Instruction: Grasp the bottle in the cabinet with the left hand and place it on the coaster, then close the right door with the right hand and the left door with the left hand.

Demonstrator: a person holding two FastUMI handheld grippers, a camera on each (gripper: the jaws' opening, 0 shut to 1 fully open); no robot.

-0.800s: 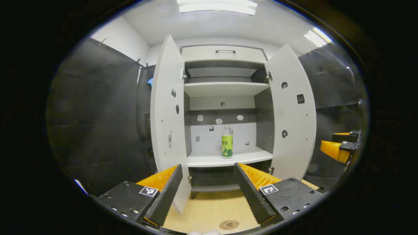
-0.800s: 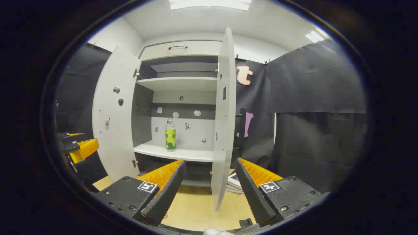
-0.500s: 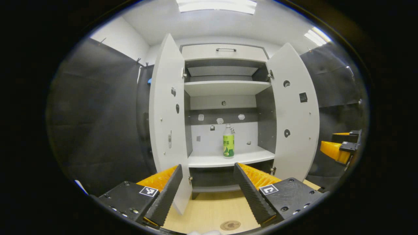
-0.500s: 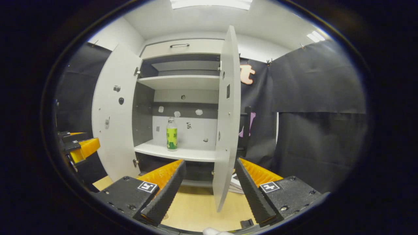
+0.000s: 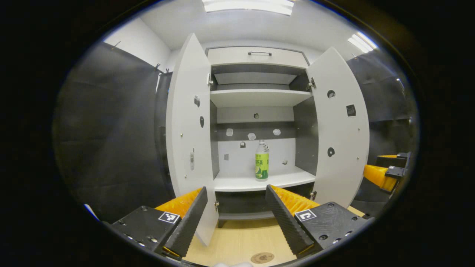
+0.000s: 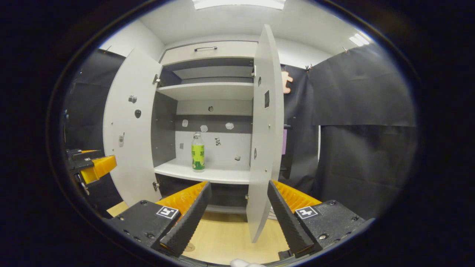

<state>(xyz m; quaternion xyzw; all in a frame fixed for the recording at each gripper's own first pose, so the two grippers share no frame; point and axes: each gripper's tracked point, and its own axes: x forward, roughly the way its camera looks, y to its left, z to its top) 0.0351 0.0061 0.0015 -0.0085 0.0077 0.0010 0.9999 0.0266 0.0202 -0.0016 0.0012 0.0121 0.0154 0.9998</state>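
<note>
A clear bottle with a green label (image 5: pixel 261 165) stands upright on the lower shelf (image 5: pixel 241 183) of a white cabinet, both doors swung wide. The left door (image 5: pixel 187 137) and right door (image 5: pixel 339 129) frame it in the left gripper view. My left gripper (image 5: pixel 235 189) is open and empty, well short of the shelf and below the bottle. A round brown coaster (image 5: pixel 262 257) lies on the wooden table close under it. In the right gripper view the bottle (image 6: pixel 197 155) sits left of the right door's edge (image 6: pixel 265 141). My right gripper (image 6: pixel 239 183) is open, the door edge between its fingers but farther off.
The cabinet has an upper shelf (image 5: pixel 258 98) and a drawer with a handle (image 5: pixel 259 54) on top. Black cloth walls hang on both sides. The right gripper (image 5: pixel 386 172) shows at the far right, the left gripper (image 6: pixel 92 167) at the far left.
Both grippers have drawn a little closer to the cabinet, which looks larger now. The bottle has not moved and both grippers stay open.
</note>
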